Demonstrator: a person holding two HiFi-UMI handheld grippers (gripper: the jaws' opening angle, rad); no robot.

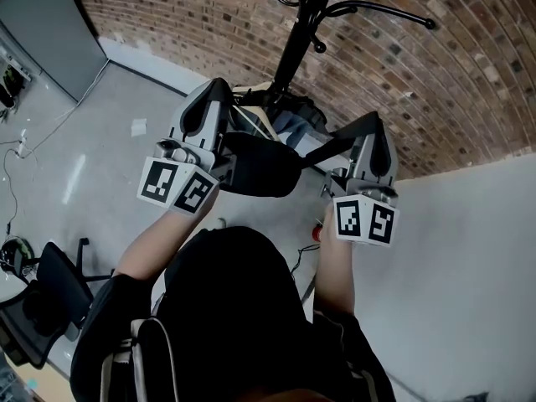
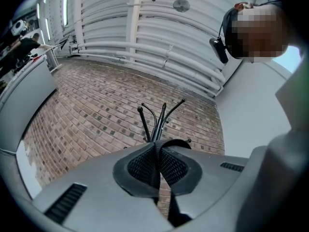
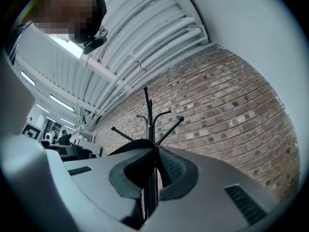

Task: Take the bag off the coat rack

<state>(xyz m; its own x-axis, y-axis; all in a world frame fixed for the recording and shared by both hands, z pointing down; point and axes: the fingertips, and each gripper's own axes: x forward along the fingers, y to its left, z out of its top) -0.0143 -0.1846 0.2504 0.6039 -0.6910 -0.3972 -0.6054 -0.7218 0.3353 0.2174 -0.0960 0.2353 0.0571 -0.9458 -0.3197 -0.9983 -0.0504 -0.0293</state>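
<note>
In the head view a black bag (image 1: 258,167) hangs between my two grippers, in front of the black coat rack (image 1: 300,32). From the bag a black strap (image 1: 335,146) runs up to my right gripper (image 1: 374,124). My left gripper (image 1: 218,89) holds the bag's other side. In the left gripper view the left gripper (image 2: 157,154) is shut on a black webbing strap (image 2: 156,170), and the coat rack's hooks (image 2: 159,122) stand beyond it. In the right gripper view the right gripper (image 3: 154,154) is likewise shut on a dark strap (image 3: 130,149), with the coat rack (image 3: 147,115) behind.
A brick wall (image 1: 435,82) stands behind the rack, and a white wall (image 1: 469,258) meets it on the right. A grey panel (image 1: 42,32) is at far left. An office chair (image 1: 38,296) and cables (image 1: 12,166) are on the floor at lower left.
</note>
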